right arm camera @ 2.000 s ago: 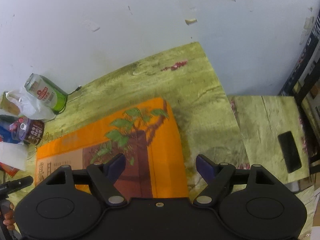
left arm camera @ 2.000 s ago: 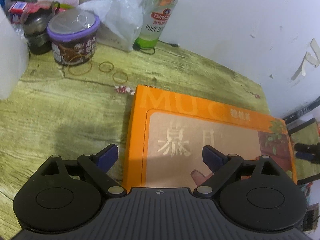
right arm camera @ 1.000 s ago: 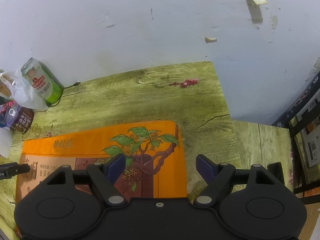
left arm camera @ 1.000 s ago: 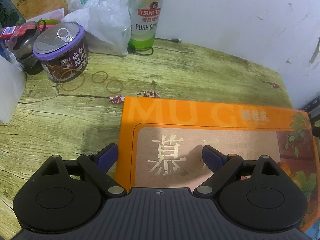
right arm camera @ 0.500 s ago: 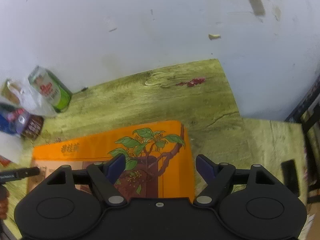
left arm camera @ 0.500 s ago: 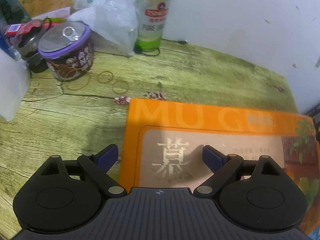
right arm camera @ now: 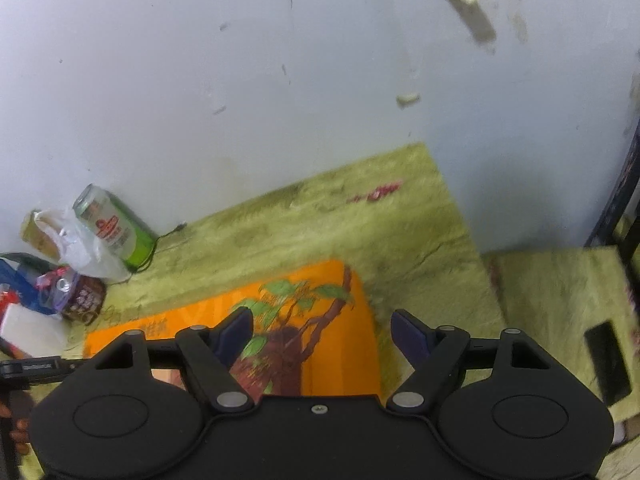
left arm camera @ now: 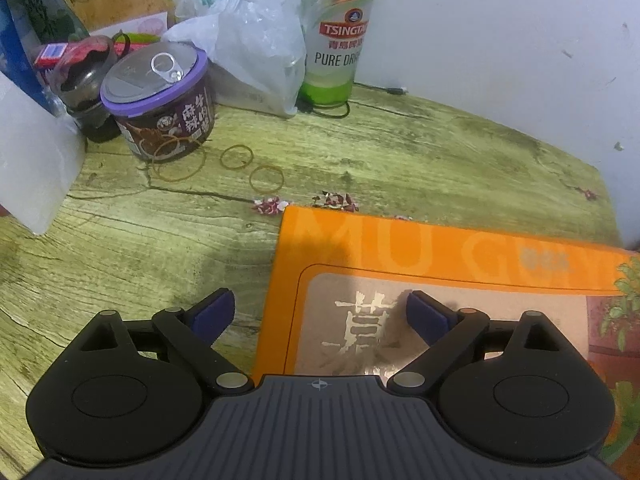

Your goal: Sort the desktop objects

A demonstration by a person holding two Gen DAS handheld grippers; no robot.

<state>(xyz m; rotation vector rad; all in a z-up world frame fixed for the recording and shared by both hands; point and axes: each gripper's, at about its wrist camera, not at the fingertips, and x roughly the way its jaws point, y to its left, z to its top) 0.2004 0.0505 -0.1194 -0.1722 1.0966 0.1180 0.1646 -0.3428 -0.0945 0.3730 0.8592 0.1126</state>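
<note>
Orange gift box (left arm camera: 460, 256) lying flat on the green wood-grain desk (left arm camera: 120, 248), clear of the clutter by the wall: Tsingtao beer can (left arm camera: 338, 32), purple-lidded tin (left arm camera: 160, 100), rubber bands (left arm camera: 248, 168). Left gripper (left arm camera: 318, 316) spread wide astride the box's left edge, holding nothing. Right gripper (right arm camera: 322, 334) likewise wide and empty over the right end, probably for a two-handed lift.

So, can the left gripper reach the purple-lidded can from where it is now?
Probably yes. The left gripper is open, and only bare table and flat rubber bands lie between it and the purple-lidded can. The orange box lies off to the right.
</note>
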